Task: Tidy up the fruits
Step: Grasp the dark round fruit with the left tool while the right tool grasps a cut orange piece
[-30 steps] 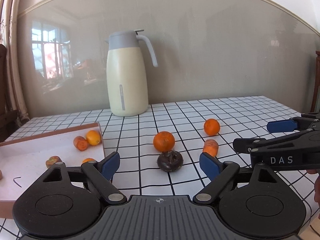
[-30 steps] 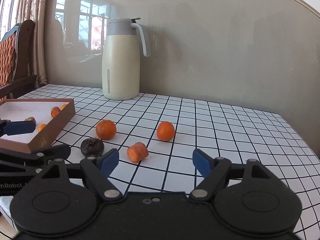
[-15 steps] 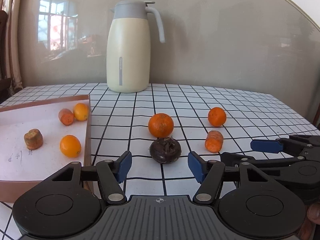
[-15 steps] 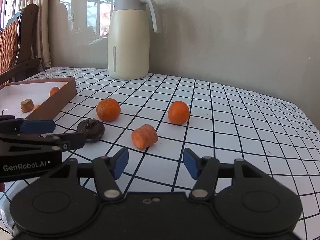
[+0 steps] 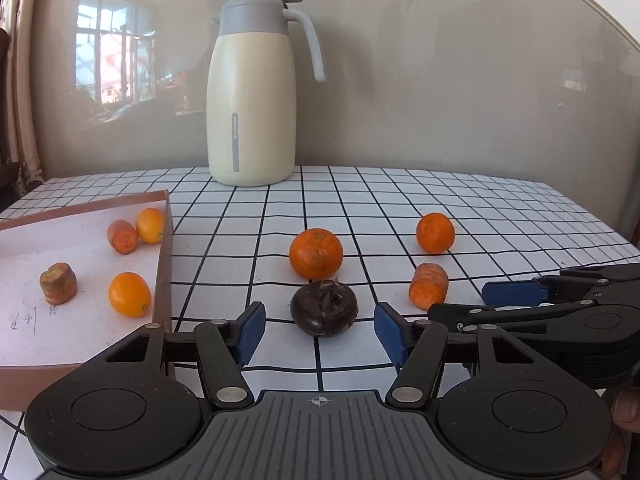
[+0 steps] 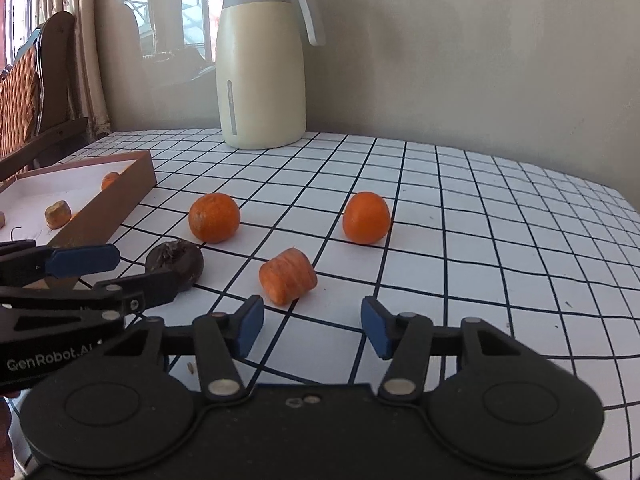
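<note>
A dark round fruit (image 5: 324, 314) lies on the checked tablecloth just ahead of my left gripper (image 5: 320, 334), centred between its blue pads. The pads stand apart from it, so this gripper is open. An orange carrot piece (image 6: 288, 276) lies just beyond my right gripper (image 6: 313, 330), nearer its left pad; the jaws are closing with nothing between them. Two mandarins (image 5: 316, 254) (image 5: 435, 233) sit farther back. In the left wrist view the right gripper (image 5: 460, 302) reaches in beside the carrot piece (image 5: 429, 286). In the right wrist view the left gripper (image 6: 136, 272) partly hides the dark fruit (image 6: 176, 258).
A brown box (image 5: 162, 280) with a white floor stands at the left and holds two small oranges and two carrot pieces. A cream jug (image 5: 252, 92) with a grey lid stands at the back by the wall. A wooden chair (image 6: 28, 92) is beyond the table's left edge.
Both grippers have come forward and down towards the fruit, and both pairs of jaws have narrowed. The left gripper has kept still over the last half second.
</note>
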